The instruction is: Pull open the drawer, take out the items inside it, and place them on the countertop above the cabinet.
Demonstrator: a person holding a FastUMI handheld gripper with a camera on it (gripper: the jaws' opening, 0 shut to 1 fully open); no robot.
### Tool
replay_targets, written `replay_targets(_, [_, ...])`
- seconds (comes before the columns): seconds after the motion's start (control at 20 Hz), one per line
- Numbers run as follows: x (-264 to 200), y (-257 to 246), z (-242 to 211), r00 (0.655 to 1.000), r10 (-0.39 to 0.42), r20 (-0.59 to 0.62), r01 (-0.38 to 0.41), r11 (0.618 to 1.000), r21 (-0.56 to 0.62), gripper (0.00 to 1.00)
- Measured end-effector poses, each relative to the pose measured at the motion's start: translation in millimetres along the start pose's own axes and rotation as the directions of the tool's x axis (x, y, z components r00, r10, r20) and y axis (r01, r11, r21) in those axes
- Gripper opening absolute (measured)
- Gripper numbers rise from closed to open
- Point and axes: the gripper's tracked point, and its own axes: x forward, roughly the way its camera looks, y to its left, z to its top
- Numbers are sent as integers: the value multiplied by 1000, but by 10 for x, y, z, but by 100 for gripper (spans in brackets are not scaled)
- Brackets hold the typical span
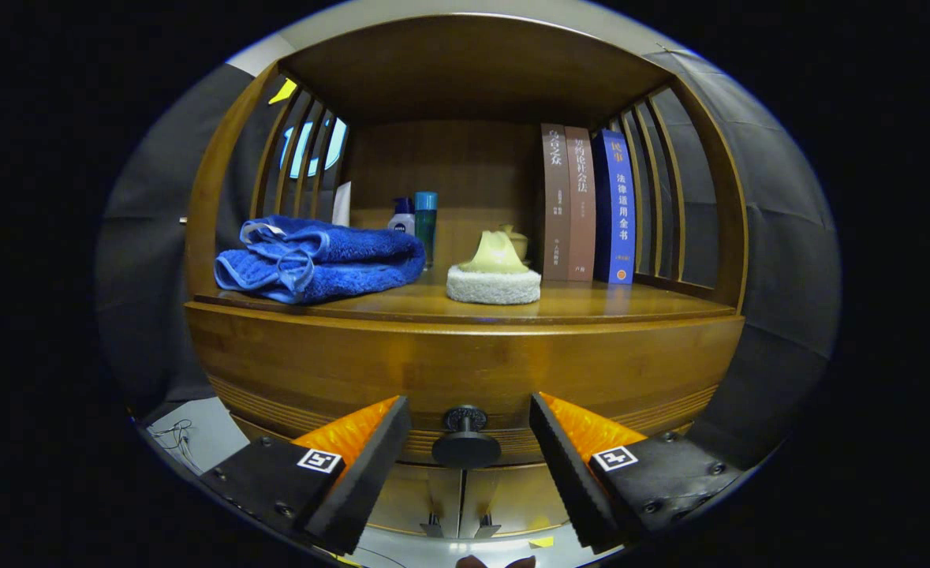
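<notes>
A wooden cabinet fills the gripper view, its drawer front [465, 371] shut. The drawer's dark round knob [465, 438] sits between my two fingers, which stand apart on either side without touching it. My gripper [468, 426] is open. On the countertop [591, 304] above the drawer lie a folded blue towel [319, 260] and a white round pad [493, 285] with a pale yellow piece on top. What is inside the drawer is hidden.
Three upright books [587, 205] lean at the right of the shelf. Two small bottles [417, 217] stand at the back behind the towel. Slatted wooden sides and a top panel enclose the shelf. Below the drawer are cabinet doors [465, 497].
</notes>
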Motion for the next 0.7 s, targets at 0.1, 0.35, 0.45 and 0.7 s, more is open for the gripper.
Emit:
replay_targets(0.1, [-145,34,120,1000,14,5,-14,1000,7,99])
replay_targets(0.35, [-721,115,652,998,42,47,-42,999,7,99])
replay_targets(0.45, [-982,154,893,996,59,65,-60,998,19,99])
replay_targets(0.7, [-1570,142,1461,992,74,100,-80,995,55,99])
